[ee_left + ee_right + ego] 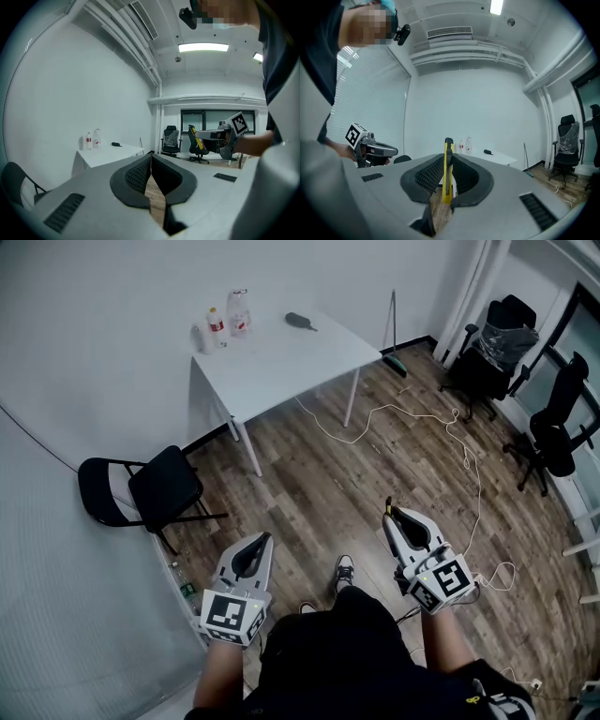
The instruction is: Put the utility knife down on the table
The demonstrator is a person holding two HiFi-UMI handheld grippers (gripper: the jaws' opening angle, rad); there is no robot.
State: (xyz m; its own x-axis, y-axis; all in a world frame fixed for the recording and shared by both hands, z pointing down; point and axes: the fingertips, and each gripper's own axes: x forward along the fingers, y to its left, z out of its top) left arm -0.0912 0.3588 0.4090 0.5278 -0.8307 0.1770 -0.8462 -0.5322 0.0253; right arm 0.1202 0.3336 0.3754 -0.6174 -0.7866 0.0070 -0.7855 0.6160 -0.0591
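Observation:
A yellow utility knife (448,171) stands upright between the jaws of my right gripper (448,161), which is shut on it; in the head view its tip (387,507) sticks out past the right gripper (396,521). My left gripper (259,545) is shut with nothing in it, its jaws meeting in the left gripper view (151,161). The white table (291,357) stands far ahead against the wall, well away from both grippers.
On the table sit bottles (228,322) and a dark object (300,321). A black folding chair (150,488) stands at the left, office chairs (525,381) at the right. A white cable (450,442) snakes over the wood floor. The person's shoe (344,570) shows below.

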